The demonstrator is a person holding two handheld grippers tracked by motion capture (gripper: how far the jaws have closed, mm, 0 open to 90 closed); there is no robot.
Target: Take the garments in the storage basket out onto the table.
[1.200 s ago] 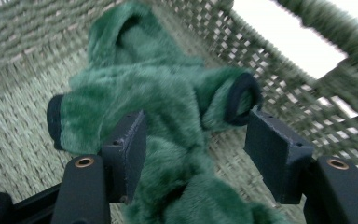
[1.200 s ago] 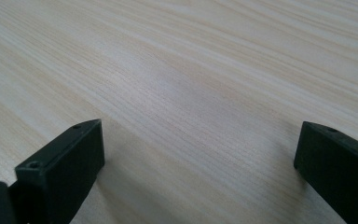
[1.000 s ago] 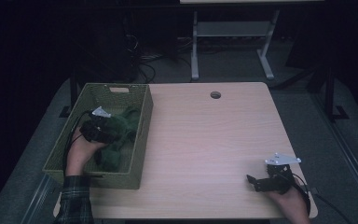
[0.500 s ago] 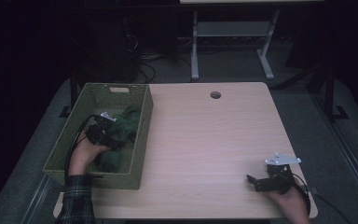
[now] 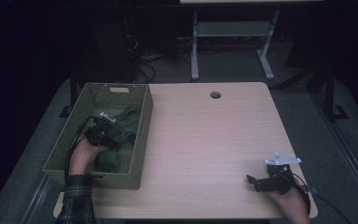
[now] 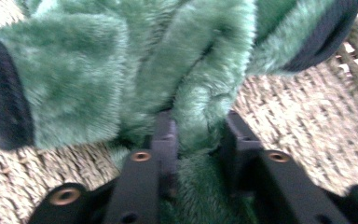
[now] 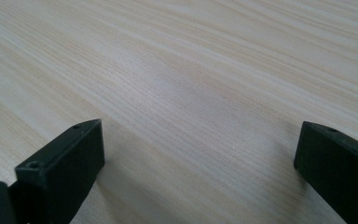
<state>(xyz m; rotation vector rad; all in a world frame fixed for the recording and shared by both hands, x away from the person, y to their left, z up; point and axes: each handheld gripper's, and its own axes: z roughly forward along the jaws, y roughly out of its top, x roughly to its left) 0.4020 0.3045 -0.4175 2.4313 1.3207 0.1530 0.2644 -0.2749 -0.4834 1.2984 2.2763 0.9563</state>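
There is no text, label, brand, number or sign that can be read in these views. The green fleece garment (image 6: 135,70) shows only plain fur and dark cuffs, without any tag with letters. The woven basket (image 5: 121,91) has no label on its walls. The wooden table (image 5: 214,140) is bare wood grain, with no print on it. The black jaws of both grippers carry only screw holes, no markings.
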